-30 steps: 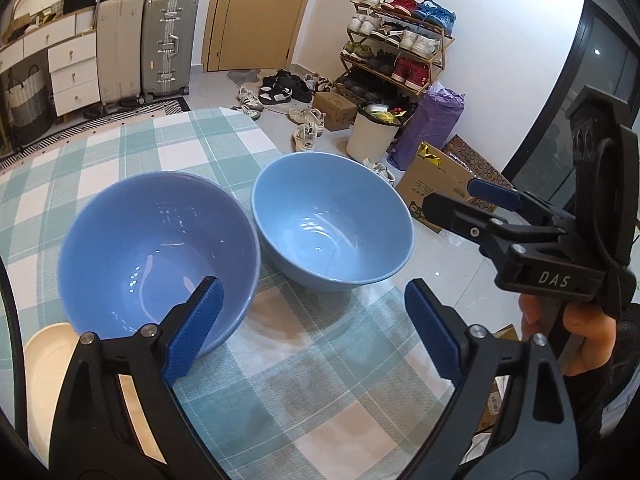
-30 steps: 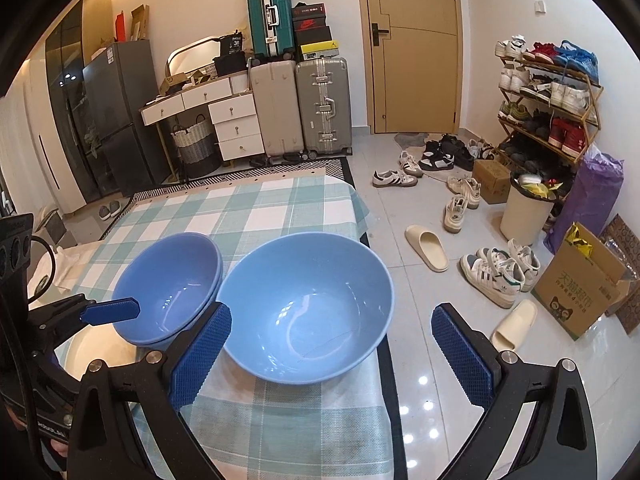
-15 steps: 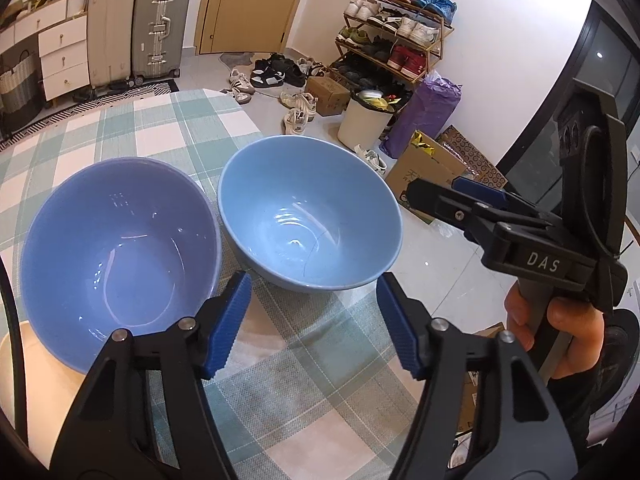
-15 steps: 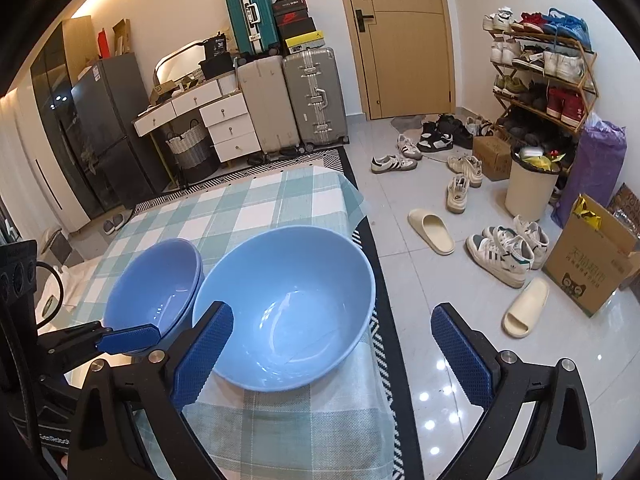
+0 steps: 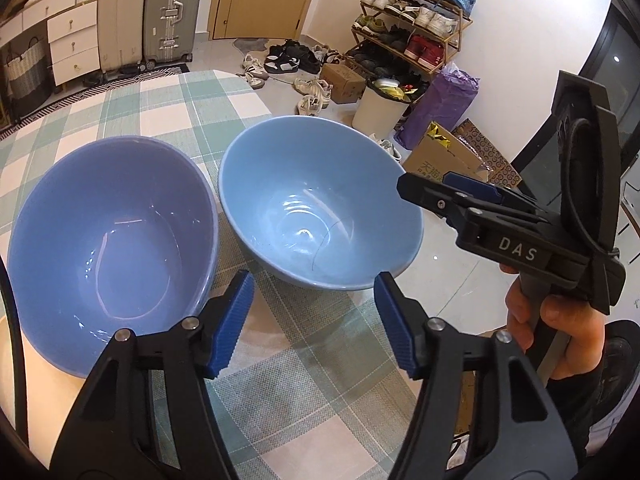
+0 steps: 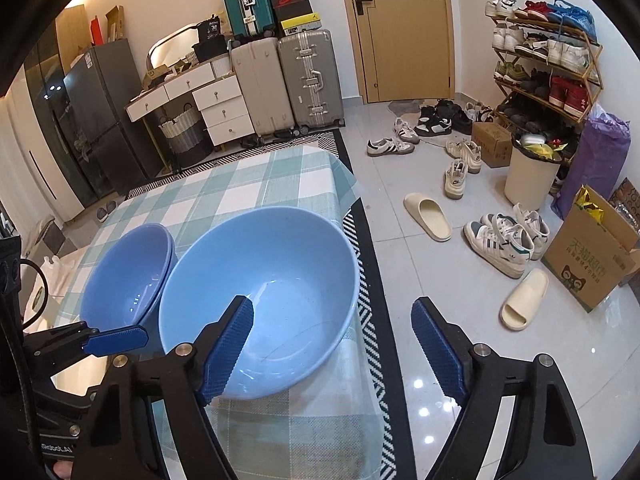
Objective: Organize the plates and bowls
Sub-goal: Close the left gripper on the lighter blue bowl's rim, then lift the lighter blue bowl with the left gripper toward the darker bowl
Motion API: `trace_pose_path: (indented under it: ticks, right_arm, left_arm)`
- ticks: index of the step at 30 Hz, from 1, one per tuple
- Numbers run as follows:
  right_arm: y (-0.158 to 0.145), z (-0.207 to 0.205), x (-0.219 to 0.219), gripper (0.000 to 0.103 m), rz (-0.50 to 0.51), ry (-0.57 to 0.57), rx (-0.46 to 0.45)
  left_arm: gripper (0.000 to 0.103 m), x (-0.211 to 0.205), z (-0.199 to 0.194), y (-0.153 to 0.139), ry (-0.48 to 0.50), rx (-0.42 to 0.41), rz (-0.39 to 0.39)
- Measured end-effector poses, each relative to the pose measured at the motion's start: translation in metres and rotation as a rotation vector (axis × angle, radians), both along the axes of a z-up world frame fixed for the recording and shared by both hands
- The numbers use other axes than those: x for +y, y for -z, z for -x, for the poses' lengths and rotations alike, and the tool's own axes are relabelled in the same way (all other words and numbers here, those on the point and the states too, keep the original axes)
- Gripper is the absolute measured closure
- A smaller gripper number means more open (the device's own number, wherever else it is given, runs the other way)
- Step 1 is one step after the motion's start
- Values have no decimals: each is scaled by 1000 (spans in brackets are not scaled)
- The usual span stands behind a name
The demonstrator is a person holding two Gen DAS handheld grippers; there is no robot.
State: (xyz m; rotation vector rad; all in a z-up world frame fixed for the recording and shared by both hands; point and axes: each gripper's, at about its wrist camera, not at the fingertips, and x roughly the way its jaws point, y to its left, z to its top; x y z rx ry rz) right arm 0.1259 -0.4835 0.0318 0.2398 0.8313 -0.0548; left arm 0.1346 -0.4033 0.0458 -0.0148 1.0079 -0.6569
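Observation:
Two bowls stand side by side on the green checked tablecloth (image 5: pixel 168 108). The periwinkle bowl (image 5: pixel 112 232) is on the left and the light blue bowl (image 5: pixel 320 208) on the right, near the table's edge. My left gripper (image 5: pixel 314 312) hovers just short of the light bowl's near rim, its jaws closing with only cloth between them. My right gripper (image 6: pixel 332 320), held by a hand, straddles the right wall of the light blue bowl (image 6: pixel 272 280): one finger is over the inside, the other outside. Its jaws are closing and the pads stand apart from the wall.
A cream plate (image 6: pixel 76 376) lies under the near side of the periwinkle bowl (image 6: pixel 124 276), which shows a second rim beneath it. The table edge drops to a tiled floor with slippers (image 6: pixel 428 216), shoes, a cardboard box (image 6: pixel 592 256) and a bin (image 6: pixel 528 176).
Both grippers came down and closer to the bowls. The left jaws narrowed a lot. The right jaws narrowed, and their left finger now hangs over the light bowl's inside.

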Motion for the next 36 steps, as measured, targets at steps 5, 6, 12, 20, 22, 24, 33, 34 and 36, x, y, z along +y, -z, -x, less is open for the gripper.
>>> trace_pose_path:
  ticks: [5,6,12,20,22,24,33,34,36]
  right_arm:
    - [11,-12,-2,31,11,-9,25]
    - [13,-13,-2,33,13,-10,29]
    - [20,-20,-4,46,22,-11,37]
    - [26,-26,-2,58,40,-16,38]
    - [27,-27,-2,63,45,-16,36]
    - [28,-28,-2,64,46,-15,39]
    - [32,-26,2,79,84,-32,45]
    - [32,-26,3,80,96,-32,44]
    - [32,-25,4,81,106,-29,44]
  left_arm:
    - [43,2,-7,6,-34,6,13]
    - [43,3,-8,7,-40,10,18]
    - [43,6,-15,14,-72,31,42]
    - [45,3,-22,17,-102,41,70]
    - [48,2,-24,17,-108,39,66]
    - [50,1,-25,18,-110,38,63]
    - [69,-2,-30,22,-127,7,14]
    - [71,-3,-30,22,-127,5,8]
    - [75,-3,-29,22,-130,-6,-4]
